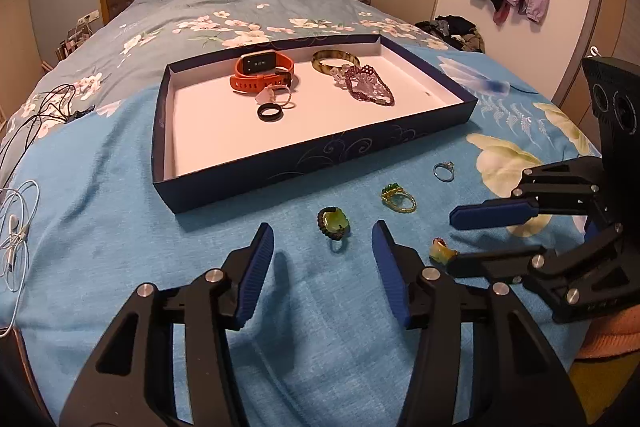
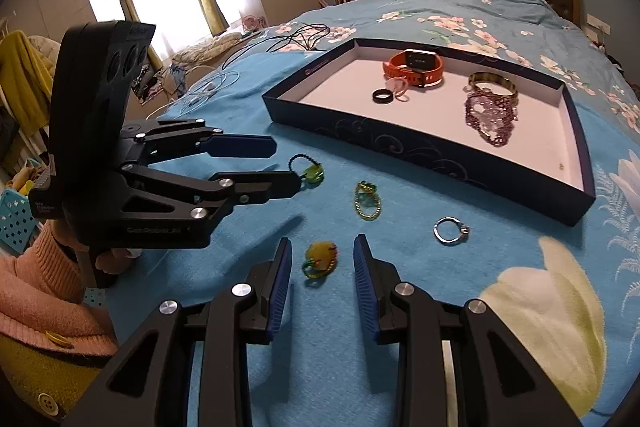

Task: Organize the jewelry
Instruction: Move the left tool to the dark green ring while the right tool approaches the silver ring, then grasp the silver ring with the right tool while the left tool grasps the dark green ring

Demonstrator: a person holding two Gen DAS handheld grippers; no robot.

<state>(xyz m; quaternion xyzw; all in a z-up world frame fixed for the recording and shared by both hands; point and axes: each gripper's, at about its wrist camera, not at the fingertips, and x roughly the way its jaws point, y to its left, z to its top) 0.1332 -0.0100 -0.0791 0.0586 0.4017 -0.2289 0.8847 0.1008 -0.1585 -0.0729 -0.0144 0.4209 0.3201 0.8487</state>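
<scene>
While four rings lie on the bedspread [image 1: 120, 227] before the tray [image 1: 320, 155], the left gripper [image 1: 323, 233] hovers released around the dark-banded green ring [image 1: 334, 223], and the right gripper [image 2: 322, 254] hovers released around the yellow ring [image 2: 320, 259]. Each next move likely calls for lowering and clenching, then carrying to the tray. Beyond them lie one gold-green ring [image 1: 398, 198] and one silver ring [image 1: 444, 171]; the tray holds one watch [image 1: 262, 70], one black ring [image 1: 271, 113], one bangle [image 1: 335, 61] and one beaded piece [image 1: 368, 85].
</scene>
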